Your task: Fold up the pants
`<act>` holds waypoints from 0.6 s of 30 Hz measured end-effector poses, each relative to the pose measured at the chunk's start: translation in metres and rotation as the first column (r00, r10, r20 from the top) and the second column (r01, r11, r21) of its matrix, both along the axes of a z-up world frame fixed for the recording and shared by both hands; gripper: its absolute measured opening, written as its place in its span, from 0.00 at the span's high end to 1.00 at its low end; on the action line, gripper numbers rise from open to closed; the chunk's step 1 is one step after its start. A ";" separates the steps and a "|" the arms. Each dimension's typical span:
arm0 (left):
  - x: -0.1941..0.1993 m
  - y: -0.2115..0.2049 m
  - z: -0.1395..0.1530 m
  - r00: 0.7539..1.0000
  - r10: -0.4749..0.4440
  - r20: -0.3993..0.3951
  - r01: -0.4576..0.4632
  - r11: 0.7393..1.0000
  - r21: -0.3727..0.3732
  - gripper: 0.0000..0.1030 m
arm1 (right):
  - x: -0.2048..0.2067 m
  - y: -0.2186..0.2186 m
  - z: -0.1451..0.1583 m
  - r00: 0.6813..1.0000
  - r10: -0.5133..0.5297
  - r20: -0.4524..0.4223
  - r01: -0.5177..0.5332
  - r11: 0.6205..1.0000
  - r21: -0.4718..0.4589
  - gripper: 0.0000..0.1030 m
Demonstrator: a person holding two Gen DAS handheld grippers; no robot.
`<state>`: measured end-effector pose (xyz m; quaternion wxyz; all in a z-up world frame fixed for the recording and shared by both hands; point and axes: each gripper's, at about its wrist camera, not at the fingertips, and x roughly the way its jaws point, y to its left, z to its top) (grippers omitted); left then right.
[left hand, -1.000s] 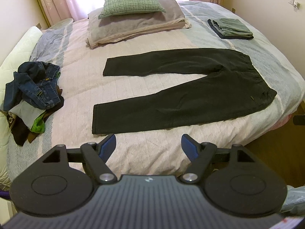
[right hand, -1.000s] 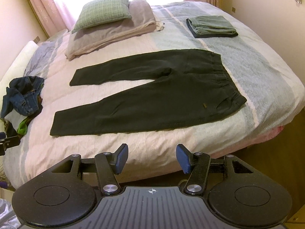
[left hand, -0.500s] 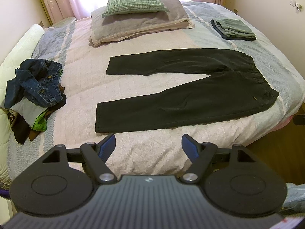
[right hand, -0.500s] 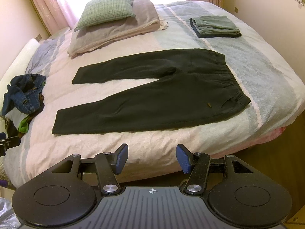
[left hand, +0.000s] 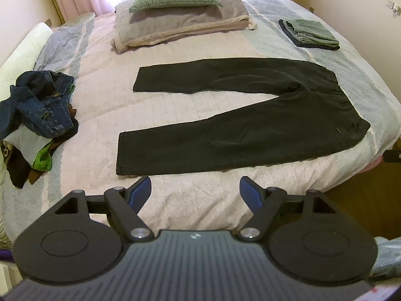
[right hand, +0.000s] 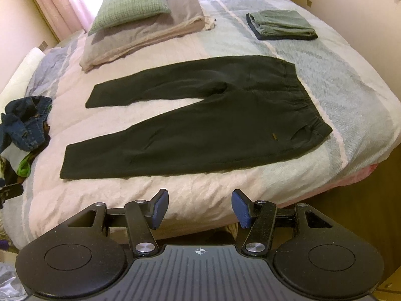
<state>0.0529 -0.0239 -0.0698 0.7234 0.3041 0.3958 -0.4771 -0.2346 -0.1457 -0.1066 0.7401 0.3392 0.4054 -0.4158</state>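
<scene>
Dark pants (left hand: 250, 130) (right hand: 200, 125) lie flat on the bed, legs spread apart and pointing left, waistband at the right. My left gripper (left hand: 195, 190) is open, hovering over the bedspread just in front of the near leg's cuff. Open too is my right gripper (right hand: 199, 204), held above the bed's front edge, short of the near leg. Nothing sits between either pair of blue pads.
A heap of unfolded clothes with blue jeans (left hand: 37, 110) (right hand: 22, 125) lies at the left side of the bed (left hand: 100, 95). Folded green and dark garments (left hand: 310, 33) (right hand: 280, 25) are stacked at the far right. Pillows (left hand: 175, 7) (right hand: 140, 22) lie at the head. Wooden floor (right hand: 351, 213) shows on the right.
Both grippers have drifted forward toward the bed, so the pants look larger and nearer. The jaws stay as wide as before.
</scene>
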 end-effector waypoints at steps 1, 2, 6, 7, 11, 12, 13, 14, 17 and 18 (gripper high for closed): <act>0.002 -0.004 -0.003 1.000 0.004 0.000 -0.004 1.000 0.005 0.28 | 0.000 -0.007 -0.003 1.000 -0.003 -0.003 0.003 1.000 0.005 0.48; 0.005 -0.010 -0.006 1.000 0.012 0.001 -0.012 1.000 0.010 0.28 | 0.001 -0.014 -0.006 1.000 -0.006 -0.005 0.006 1.000 0.010 0.48; 0.016 -0.040 -0.015 0.999 0.047 -0.003 -0.047 0.999 0.017 0.28 | 0.004 -0.047 -0.015 1.000 -0.002 -0.005 0.002 1.000 0.021 0.48; 0.017 -0.048 -0.018 0.999 0.052 -0.002 -0.052 0.998 0.021 0.28 | 0.006 -0.058 -0.017 1.000 0.002 -0.002 -0.002 1.000 0.022 0.48; 0.023 -0.096 -0.030 0.998 0.068 -0.001 -0.068 0.997 0.039 0.28 | 0.008 -0.104 -0.028 1.000 0.010 0.010 -0.010 0.999 0.033 0.48; 0.023 -0.108 -0.035 0.998 0.066 -0.005 -0.066 0.997 0.043 0.28 | 0.008 -0.116 -0.030 1.000 0.009 0.011 -0.010 0.999 0.037 0.48; 0.024 -0.122 -0.038 0.998 0.061 -0.008 -0.061 0.997 0.049 0.28 | 0.007 -0.131 -0.034 1.000 0.008 0.010 -0.009 0.999 0.042 0.48; 0.024 -0.137 -0.043 0.998 0.058 -0.008 -0.057 0.997 0.057 0.28 | 0.006 -0.144 -0.037 1.000 0.008 0.006 -0.008 0.999 0.045 0.48; 0.025 -0.177 -0.056 0.998 0.055 -0.007 -0.054 0.996 0.075 0.28 | 0.003 -0.187 -0.049 1.000 0.007 -0.018 -0.005 0.998 0.069 0.48; 0.025 -0.192 -0.060 0.998 0.055 -0.011 -0.054 0.995 0.080 0.28 | 0.003 -0.201 -0.054 1.000 0.010 -0.028 -0.008 0.997 0.079 0.48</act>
